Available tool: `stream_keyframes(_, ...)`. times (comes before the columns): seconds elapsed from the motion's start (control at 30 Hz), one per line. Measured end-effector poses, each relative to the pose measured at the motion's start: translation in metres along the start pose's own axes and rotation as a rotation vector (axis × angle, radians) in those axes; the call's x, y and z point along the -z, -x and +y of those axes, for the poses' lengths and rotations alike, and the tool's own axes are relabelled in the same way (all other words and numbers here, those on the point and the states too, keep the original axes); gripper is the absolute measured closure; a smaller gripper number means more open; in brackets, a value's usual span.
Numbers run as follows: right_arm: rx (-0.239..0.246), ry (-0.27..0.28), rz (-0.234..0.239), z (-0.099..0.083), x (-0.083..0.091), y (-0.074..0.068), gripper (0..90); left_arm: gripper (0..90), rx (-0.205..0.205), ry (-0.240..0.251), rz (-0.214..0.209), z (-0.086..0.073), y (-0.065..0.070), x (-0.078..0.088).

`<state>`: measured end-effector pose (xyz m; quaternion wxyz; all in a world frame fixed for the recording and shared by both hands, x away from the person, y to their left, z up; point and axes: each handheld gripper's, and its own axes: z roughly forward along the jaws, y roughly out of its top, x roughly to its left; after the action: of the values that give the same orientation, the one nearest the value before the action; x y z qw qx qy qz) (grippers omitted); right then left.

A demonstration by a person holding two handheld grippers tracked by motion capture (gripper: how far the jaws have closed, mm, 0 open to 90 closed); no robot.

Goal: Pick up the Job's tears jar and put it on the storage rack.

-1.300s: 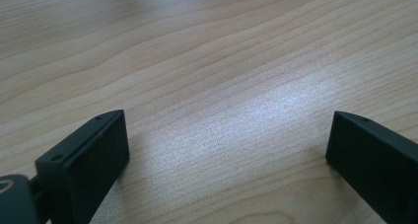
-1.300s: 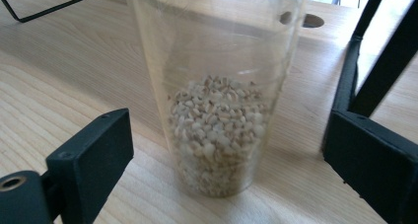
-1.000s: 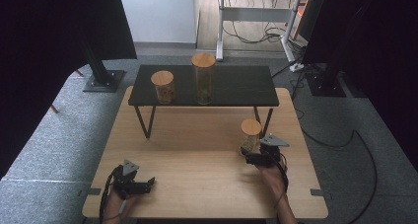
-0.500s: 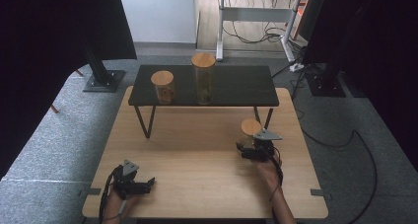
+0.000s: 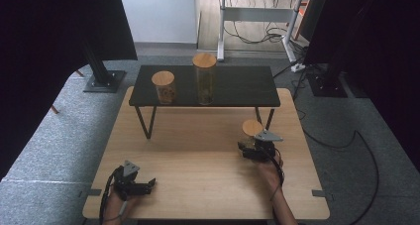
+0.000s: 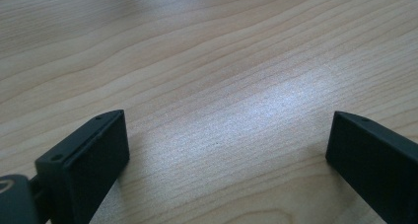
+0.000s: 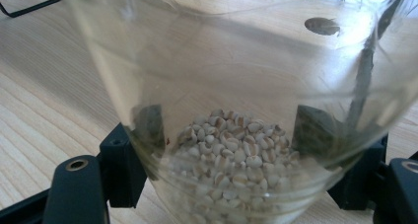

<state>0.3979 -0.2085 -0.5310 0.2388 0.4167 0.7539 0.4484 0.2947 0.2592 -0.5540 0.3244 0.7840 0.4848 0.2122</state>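
A person's right gripper [image 5: 250,146] is clamping the base of a glass jar [image 5: 252,134] of pale grains, its jaws having just been closing onto the glass, near the right edge of the wooden table [image 5: 198,155] and just in front of the black shelf [image 5: 237,86]. The left gripper [image 5: 143,185] is resting near the table's front left corner, its jaws standing wide apart over bare wood. Two more cork-lidded jars [image 5: 163,87] are standing on the shelf.
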Motion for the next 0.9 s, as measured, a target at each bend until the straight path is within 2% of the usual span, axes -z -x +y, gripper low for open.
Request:
stream_keyframes(0.27, 0.031, -0.022, -0.005, 0.004, 0.004, -0.007, 25.2, 2.3, 0.0, 0.0, 0.0, 0.0, 0.0, 0.0)
stream_keyframes(0.37, 0.027, -0.015, 0.001, 0.007, 0.007, -0.009, 25.1, 2.3, 0.0, 0.0, 0.0, 0.0, 0.0, 0.0)
stream_keyframes(0.67, 0.017, 0.005, 0.008, 0.026, 0.022, -0.012, 25.2, 2.3, -0.001, 0.0, -0.001, 0.0, 0.0, 0.0)
stream_keyframes(0.9, 0.042, 0.002, 0.003, 0.041, 0.031, -0.015, 25.2, 2.3, -0.002, 0.0, -0.002, 0.0, 0.0, 0.0)
